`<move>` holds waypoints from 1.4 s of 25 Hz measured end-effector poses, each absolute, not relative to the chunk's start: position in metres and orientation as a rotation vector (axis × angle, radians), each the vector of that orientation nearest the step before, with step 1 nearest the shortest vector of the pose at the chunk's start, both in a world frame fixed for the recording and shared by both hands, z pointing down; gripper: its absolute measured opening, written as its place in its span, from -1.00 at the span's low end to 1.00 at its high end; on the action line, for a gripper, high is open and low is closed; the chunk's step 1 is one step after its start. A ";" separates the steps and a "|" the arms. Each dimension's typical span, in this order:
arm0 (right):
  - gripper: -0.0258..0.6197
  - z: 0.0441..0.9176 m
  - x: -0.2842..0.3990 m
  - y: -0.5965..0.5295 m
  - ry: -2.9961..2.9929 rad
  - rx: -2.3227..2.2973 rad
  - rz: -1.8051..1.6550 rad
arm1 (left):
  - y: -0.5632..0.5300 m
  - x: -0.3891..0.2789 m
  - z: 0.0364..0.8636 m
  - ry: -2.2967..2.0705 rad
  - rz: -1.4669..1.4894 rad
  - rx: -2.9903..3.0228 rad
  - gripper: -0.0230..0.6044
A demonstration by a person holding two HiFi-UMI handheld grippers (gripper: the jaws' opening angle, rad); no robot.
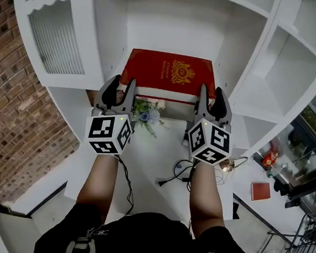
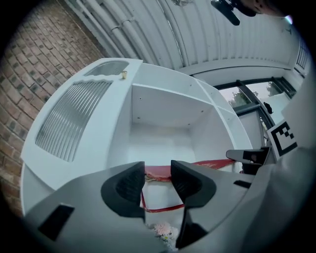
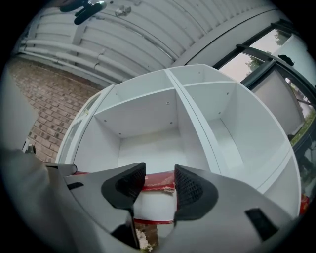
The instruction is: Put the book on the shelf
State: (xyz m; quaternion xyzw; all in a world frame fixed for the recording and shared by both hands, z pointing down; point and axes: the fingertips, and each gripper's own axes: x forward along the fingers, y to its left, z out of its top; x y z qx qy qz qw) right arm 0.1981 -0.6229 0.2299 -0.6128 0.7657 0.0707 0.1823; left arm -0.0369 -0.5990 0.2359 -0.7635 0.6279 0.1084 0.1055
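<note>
A thick red book [image 1: 169, 71] with a gold crest lies flat in the middle compartment of the white shelf [image 1: 185, 20], its near edge toward me. My left gripper [image 1: 120, 86] is at the book's near left corner and my right gripper [image 1: 214, 95] is at its near right corner. In the left gripper view the book [image 2: 212, 163] shows just beyond the gap of the left gripper [image 2: 158, 180], whose pads stand apart from it. In the right gripper view the book's [image 3: 160, 179] worn edge and white pages show beyond the right gripper [image 3: 159, 187], whose pads also stand clear of it.
A small bunch of flowers [image 1: 146, 115] lies on the white desk [image 1: 161, 151] below the shelf, with black cables [image 1: 178, 172] nearer me. A ribbed-glass cabinet door [image 1: 52, 40] stands at the left and open side compartments [image 1: 286, 69] at the right. A brick wall [image 1: 4, 108] runs along the left.
</note>
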 end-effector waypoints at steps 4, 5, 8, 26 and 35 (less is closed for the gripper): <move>-0.30 0.227 0.198 -0.635 2.184 -1.760 0.165 | -0.612 -0.037 0.233 1.852 0.343 -2.277 -0.36; -0.30 0.227 0.199 -0.638 2.190 -1.770 0.153 | -0.615 -0.037 0.233 1.855 0.346 -2.281 -0.36; -0.30 0.227 0.200 -0.650 2.206 -1.795 0.115 | -0.625 -0.036 0.232 1.868 0.340 -2.279 -0.36; -0.29 0.217 0.201 -0.651 2.260 -1.867 0.077 | -0.624 -0.038 0.222 1.899 0.318 -2.294 -0.34; -0.48 0.227 0.184 -0.568 2.283 -1.685 0.227 | -0.549 -0.029 0.238 1.819 0.298 -2.289 -0.59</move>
